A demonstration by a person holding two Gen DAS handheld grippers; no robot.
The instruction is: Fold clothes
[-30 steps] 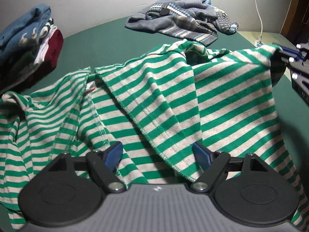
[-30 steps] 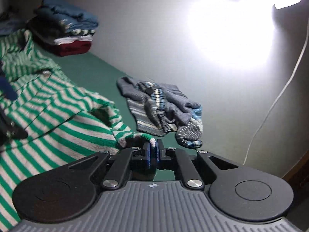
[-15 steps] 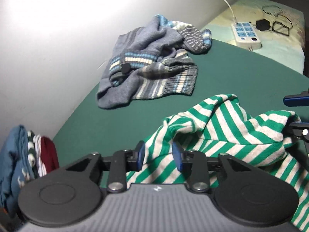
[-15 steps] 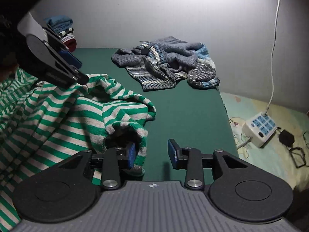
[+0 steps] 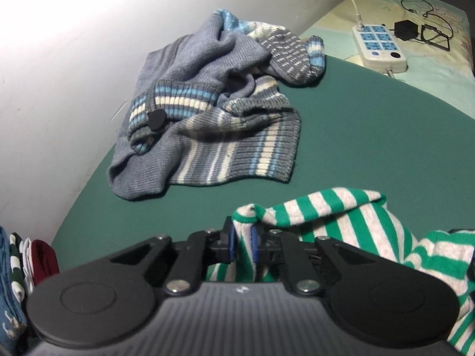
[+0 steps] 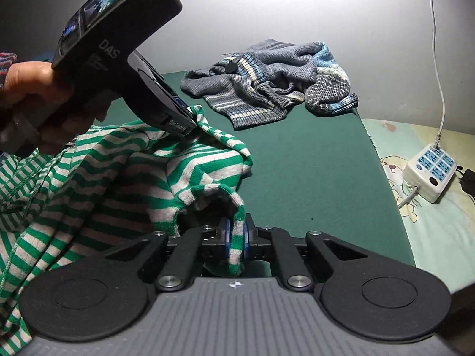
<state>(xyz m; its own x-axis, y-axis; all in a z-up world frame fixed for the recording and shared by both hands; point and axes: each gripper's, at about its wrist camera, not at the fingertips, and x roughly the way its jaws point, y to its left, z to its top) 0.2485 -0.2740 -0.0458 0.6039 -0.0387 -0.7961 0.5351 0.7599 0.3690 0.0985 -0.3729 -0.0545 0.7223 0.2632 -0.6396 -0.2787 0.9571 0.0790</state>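
A green-and-white striped shirt (image 5: 341, 216) lies bunched on the green table (image 5: 371, 133). My left gripper (image 5: 241, 243) has its jaws closing, and both blue pads press a raised fold of the shirt's edge. In the right wrist view the striped shirt (image 6: 118, 192) spreads to the left. There my right gripper (image 6: 236, 243) also has its jaws closing, with a hanging strip of the same edge pinched between the pads. The left gripper (image 6: 190, 121), held by a hand (image 6: 26, 83), bites the shirt just above and to the left of it.
A crumpled grey-blue striped sweater (image 5: 213, 112) lies near the wall, visible again as the sweater (image 6: 267, 80). Folded clothes (image 5: 17, 267) are stacked at the far left. Beyond the table's right edge, a white power strip (image 6: 430, 175) with its cable rests on a pale sheet.
My left gripper swept across the shirt toward the right gripper, rolled, and closed on the shirt's edge. The right gripper opened, then closed again on a strip of that edge.
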